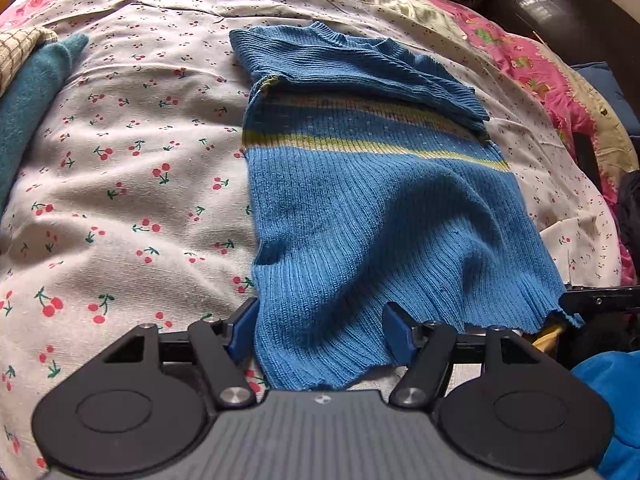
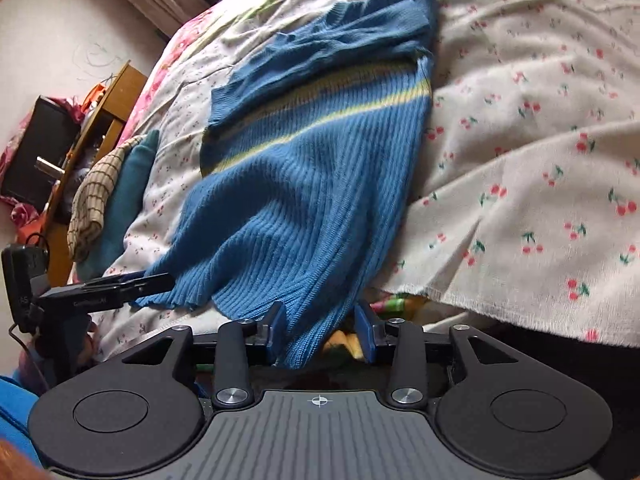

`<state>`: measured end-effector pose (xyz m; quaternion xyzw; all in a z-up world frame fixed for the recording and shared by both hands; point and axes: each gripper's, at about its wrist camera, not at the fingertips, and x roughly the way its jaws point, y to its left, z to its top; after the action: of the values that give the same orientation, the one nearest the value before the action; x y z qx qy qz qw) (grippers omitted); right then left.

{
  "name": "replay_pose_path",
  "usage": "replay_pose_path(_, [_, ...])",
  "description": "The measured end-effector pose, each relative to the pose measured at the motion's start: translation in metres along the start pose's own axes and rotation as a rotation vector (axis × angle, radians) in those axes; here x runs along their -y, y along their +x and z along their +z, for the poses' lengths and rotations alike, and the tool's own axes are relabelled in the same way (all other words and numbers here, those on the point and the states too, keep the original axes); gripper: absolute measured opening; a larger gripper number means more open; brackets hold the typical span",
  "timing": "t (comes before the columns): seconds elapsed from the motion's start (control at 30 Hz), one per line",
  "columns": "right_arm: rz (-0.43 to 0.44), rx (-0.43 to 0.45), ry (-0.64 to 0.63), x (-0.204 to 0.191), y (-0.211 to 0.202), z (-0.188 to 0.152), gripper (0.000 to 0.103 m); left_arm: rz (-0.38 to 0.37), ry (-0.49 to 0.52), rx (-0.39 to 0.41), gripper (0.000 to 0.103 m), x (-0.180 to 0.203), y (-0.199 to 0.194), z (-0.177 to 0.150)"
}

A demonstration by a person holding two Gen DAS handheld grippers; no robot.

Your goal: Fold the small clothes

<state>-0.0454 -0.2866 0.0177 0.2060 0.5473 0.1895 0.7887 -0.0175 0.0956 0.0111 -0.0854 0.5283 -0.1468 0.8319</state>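
In the left wrist view we see the blue sweater point(image 1: 360, 200) lying flat on the cherry-print bedsheet point(image 1: 120, 180), its hem at six o'clock between the wide, non-pressing jaws of the left gripper point(image 1: 320, 334). In the right wrist view the sweater point(image 2: 304, 184) runs from twelve o'clock down to six, where its hem corner hangs between the right gripper point(image 2: 322, 330), whose jaws stand partly open with only the left pad touching cloth; the left gripper point(image 2: 132, 284) shows at nine o'clock.
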Motion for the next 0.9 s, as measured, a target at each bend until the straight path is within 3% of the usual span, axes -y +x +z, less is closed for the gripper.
replay_pose_path(0.1, [0.060, -0.005, 0.062, 0.008, 0.009, -0.001, 0.040, -0.007, -0.011, -0.014, 0.078, -0.001, 0.005, 0.002])
replay_pose_path(0.17, [0.088, -0.008, 0.094, 0.010, 0.017, 0.000, 0.032, -0.021, -0.031, -0.011, 0.073, -0.003, 0.006, 0.004])
replay_pose_path(0.2, [0.104, -0.003, 0.102, 0.010, 0.018, 0.000, 0.028, -0.039, -0.046, -0.010, 0.067, -0.006, 0.005, 0.005])
replay_pose_path(0.27, [0.147, 0.019, 0.127, 0.011, 0.017, 0.002, 0.016, -0.094, -0.113, -0.017, 0.041, -0.015, 0.004, 0.007])
replay_pose_path(0.33, [0.212, 0.060, 0.151, 0.013, 0.012, 0.006, 0.014, -0.174, -0.202, -0.014, 0.026, -0.027, 0.004, 0.008])
replay_pose_path(0.37, [0.238, 0.084, 0.162, 0.014, 0.009, 0.009, 0.012, -0.210, -0.244, -0.006, 0.024, -0.033, 0.004, 0.009])
replay_pose_path(0.53, [0.311, 0.197, 0.203, 0.014, -0.004, 0.035, 0.010, -0.351, -0.345, 0.078, 0.023, -0.040, 0.000, 0.032])
replay_pose_path(0.67, [0.370, 0.302, 0.223, 0.012, -0.014, 0.076, 0.010, -0.453, -0.350, 0.166, 0.022, -0.038, -0.003, 0.080])
replay_pose_path(0.8, [0.384, 0.415, 0.219, 0.012, -0.016, 0.133, 0.009, -0.487, -0.346, 0.274, 0.022, -0.045, 0.004, 0.151])
replay_pose_path(0.9, [0.338, 0.479, 0.249, 0.021, -0.001, 0.182, 0.010, -0.457, -0.366, 0.326, 0.023, -0.056, 0.024, 0.197])
